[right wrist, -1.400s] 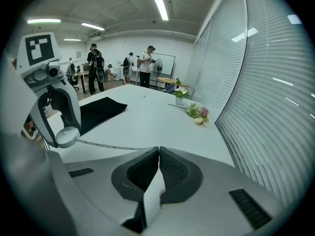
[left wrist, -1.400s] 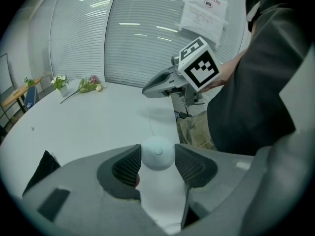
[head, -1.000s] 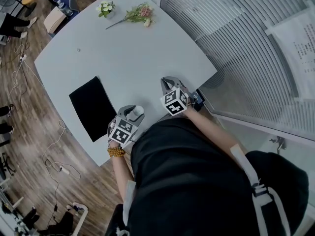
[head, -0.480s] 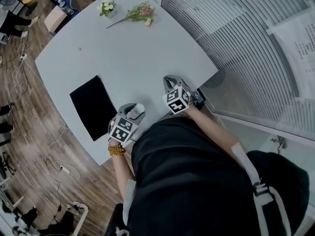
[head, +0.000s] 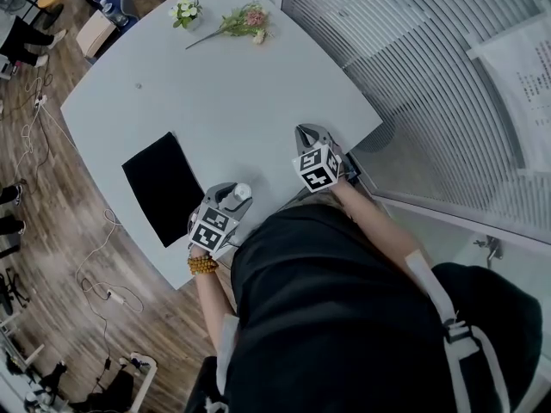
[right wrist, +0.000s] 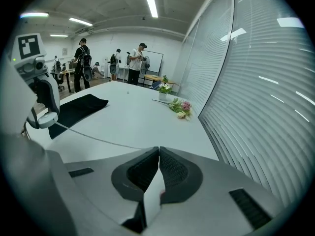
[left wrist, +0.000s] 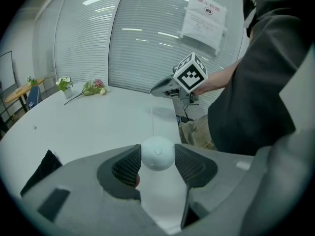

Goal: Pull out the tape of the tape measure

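While the left gripper point(head: 234, 194) clamps the round white tape measure point(left wrist: 157, 154) between its spread jaws, just above the near edge of the worktop point(head: 224, 93), the right gripper point(right wrist: 158, 151) has its jaws pressed together on the end of the tape point(right wrist: 98, 137). The tape is a thin pale line spanning the gap between the two. The case looks small, light and smooth, so I'd guess it could roll or slip between the pads. Holding it across its widest part, as now, seems the safest grip. The tape looks narrow and limp rather than stiff, and probably tugs back toward the case. It is best taken flat at its very tip and drawn straight in line with the case. Counting up, I see one tape measure with one tape, two grippers, and one black cloth point(head: 159, 188). At the far end there are two lots of flowers, a small white bunch point(head: 184, 13) and a pink spray point(head: 244, 22).
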`<control>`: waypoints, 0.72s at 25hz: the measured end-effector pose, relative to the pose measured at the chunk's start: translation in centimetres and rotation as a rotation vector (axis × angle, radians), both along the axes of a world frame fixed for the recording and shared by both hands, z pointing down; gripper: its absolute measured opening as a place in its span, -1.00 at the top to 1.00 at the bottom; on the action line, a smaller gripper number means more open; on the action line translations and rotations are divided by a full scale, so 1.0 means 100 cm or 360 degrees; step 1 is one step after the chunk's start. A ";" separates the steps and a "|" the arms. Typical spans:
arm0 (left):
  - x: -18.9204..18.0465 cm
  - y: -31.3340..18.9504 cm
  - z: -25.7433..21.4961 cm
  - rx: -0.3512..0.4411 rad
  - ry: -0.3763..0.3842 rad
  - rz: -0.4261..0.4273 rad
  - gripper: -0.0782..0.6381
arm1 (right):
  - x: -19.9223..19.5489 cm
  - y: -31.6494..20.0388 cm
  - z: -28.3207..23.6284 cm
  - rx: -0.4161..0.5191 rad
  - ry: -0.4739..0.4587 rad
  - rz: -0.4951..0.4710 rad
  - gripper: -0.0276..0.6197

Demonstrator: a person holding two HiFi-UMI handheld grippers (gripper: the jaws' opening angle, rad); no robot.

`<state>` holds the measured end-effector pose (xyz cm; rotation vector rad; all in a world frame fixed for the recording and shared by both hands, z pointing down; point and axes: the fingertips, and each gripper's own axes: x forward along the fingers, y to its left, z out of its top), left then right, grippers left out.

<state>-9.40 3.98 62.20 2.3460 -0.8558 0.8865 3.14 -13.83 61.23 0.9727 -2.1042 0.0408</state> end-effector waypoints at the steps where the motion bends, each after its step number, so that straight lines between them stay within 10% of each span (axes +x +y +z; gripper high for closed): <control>1: -0.003 -0.001 -0.002 0.0005 0.0018 -0.0017 0.15 | 0.001 -0.002 -0.001 0.0010 0.0000 0.0011 0.91; 18: -0.008 -0.009 -0.021 0.0000 0.0220 -0.0130 0.15 | 0.011 -0.008 0.001 0.0090 0.0066 0.0019 0.90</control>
